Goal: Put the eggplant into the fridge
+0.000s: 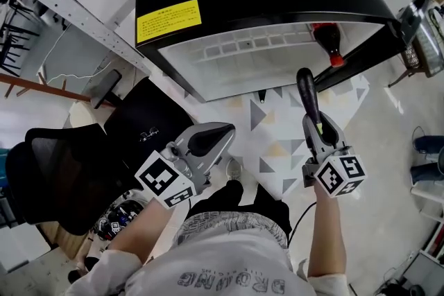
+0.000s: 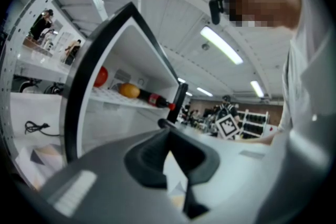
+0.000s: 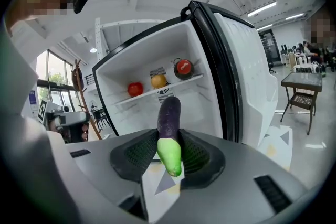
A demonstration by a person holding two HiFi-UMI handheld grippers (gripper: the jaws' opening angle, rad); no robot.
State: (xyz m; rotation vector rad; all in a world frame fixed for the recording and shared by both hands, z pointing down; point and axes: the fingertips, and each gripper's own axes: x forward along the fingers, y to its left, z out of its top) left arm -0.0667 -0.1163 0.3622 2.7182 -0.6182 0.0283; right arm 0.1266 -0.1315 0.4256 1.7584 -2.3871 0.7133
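**Eggplant held before the open fridge**

The right tongs (image 3: 169, 150) are clenched on the eggplant (image 3: 169, 115) near its green stem end. Its purple body points toward the open fridge (image 3: 210, 60) and is not yet inside. A red fruit (image 3: 135, 88), an orange fruit (image 3: 158, 81) and a bottle (image 3: 183, 66) lie on the fridge shelf (image 3: 157, 93). The left tongs (image 2: 168, 131) are pressed together, with nothing between them.

The eggplant (image 3: 169, 115), dark purple with a pale green stem end, is clamped lengthwise between the right gripper's (image 3: 169, 140) jaws, purple tip toward the fridge (image 3: 195, 47). The fridge, black outside and white inside, stands near ahead, door open.
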